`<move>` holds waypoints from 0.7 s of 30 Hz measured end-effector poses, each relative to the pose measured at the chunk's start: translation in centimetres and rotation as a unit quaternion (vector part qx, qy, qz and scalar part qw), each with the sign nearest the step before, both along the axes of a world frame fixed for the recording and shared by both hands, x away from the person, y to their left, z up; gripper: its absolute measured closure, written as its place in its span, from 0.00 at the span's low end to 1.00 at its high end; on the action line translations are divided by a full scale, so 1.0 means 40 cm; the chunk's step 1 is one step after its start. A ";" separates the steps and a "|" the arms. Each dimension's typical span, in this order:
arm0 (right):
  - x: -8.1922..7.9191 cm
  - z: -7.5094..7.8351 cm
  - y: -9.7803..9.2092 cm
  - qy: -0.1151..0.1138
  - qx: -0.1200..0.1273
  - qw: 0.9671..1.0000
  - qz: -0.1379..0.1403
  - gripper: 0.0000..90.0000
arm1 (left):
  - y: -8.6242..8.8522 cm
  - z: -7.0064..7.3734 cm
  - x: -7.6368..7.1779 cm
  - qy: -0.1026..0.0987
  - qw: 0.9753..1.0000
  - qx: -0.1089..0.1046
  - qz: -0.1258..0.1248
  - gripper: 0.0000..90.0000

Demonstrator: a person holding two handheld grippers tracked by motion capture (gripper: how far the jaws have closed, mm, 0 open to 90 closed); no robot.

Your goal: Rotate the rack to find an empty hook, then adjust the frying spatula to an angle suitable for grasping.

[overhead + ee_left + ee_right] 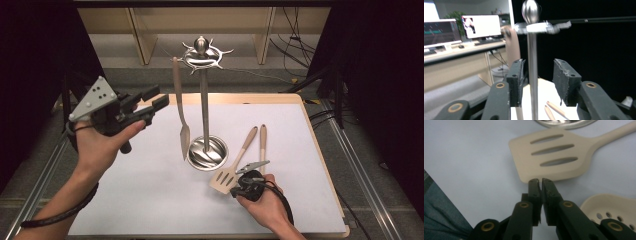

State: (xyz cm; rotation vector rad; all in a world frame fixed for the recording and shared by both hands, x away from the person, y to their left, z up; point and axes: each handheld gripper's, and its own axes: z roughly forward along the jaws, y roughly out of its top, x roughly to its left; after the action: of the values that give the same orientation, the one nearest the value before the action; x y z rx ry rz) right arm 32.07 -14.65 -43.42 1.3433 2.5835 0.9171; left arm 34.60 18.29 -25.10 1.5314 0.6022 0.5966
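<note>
Over at nine o'clock from the stand, the left gripper (152, 104) is held up off the table in the person's left hand (100, 145), jaws spread wide with nothing between the pads. Its own view looks straight along them at the stand's pole (532, 75), which sits in the gap farther off, untouched.

In the middle stands the steel utensil stand (204, 100), round base on the white mat (125, 190), hooked crown at twelve o'clock. One pale utensil (181, 112) already hangs from a hook on the left, its blade tip down near the base.

At four o'clock from the base lie the two things left to deal with: the slotted spatula (227, 176), head toward the person, and beside it a second handle (262, 142), whose perforated spoon head (610, 208) peeks in at the right gripper view's corner. The right gripper (239, 184) sits low at the spatula's head, jaws pressed together, their tips at the head's near edge (541, 178); they look clenched on nothing, though I can't tell if they pinch the rim.

I'd judge the step is picking up the spatula for hanging. To do it well, release the jaws, take the handle rather than the flat head so the hanging end stays free, lift it level, and let the left gripper steady the pole while the hook is found.
</note>
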 end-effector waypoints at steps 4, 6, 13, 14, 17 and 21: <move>-0.009 0.029 -0.048 -0.022 0.023 0.999 -0.026 0.87 | -0.004 -0.058 -0.012 0.017 1.000 0.011 -0.010 0.63; -0.011 0.037 -0.067 -0.025 0.029 0.998 -0.040 0.85 | -0.021 -0.096 -0.012 0.038 0.999 0.023 -0.022 0.62; -0.016 0.041 -0.124 -0.033 0.039 0.996 -0.077 0.83 | -0.061 -0.140 -0.010 0.060 0.997 0.033 -0.034 0.61; -0.017 0.045 -0.138 -0.032 0.031 0.996 -0.076 0.83 | -0.070 -0.146 -0.011 0.063 0.997 0.035 -0.038 0.60; -0.023 0.046 -0.149 -0.024 0.048 0.993 -0.102 0.82 | -0.088 -0.160 -0.010 0.075 0.995 0.038 -0.048 0.60; -0.015 0.044 -0.166 -0.034 0.061 0.994 -0.086 0.82 | -0.097 -0.174 -0.007 0.081 0.995 0.037 -0.049 0.59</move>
State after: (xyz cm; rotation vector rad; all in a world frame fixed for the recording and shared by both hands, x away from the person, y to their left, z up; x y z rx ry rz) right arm 31.47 -21.27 -41.66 1.5082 2.3529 1.0846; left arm 34.31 14.41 -32.06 1.6811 0.6301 0.4259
